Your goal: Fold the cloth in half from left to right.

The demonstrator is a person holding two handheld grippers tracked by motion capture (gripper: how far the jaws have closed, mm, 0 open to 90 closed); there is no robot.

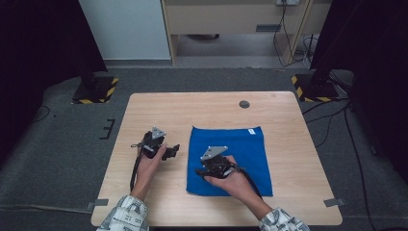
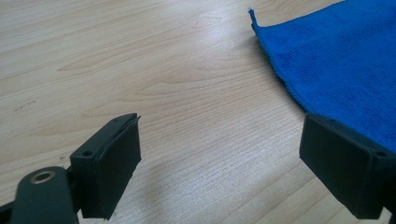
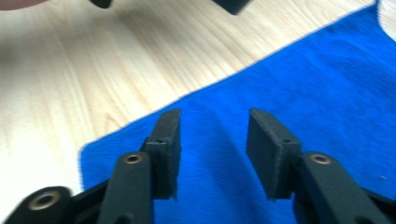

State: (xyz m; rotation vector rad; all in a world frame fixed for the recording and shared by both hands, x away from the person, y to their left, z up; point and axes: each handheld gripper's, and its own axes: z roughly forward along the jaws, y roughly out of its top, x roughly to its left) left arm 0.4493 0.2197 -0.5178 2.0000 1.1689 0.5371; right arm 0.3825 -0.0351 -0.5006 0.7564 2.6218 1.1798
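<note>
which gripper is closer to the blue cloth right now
Right. The right gripper is over the cloth, above its near left corner, jaws apart with nothing between them. The left gripper is open over bare table, just left of the cloth's edge.

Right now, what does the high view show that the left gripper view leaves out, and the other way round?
High view: the whole blue cloth spread flat on the wooden table, a small white tag at its far edge, the right gripper held over the cloth's near left part, the left gripper in its hand, and a dark round cap in the tabletop. Left gripper view: its two black pads standing wide apart over bare wood, nothing between them. Both share the cloth's edge and the light wood grain.
</note>
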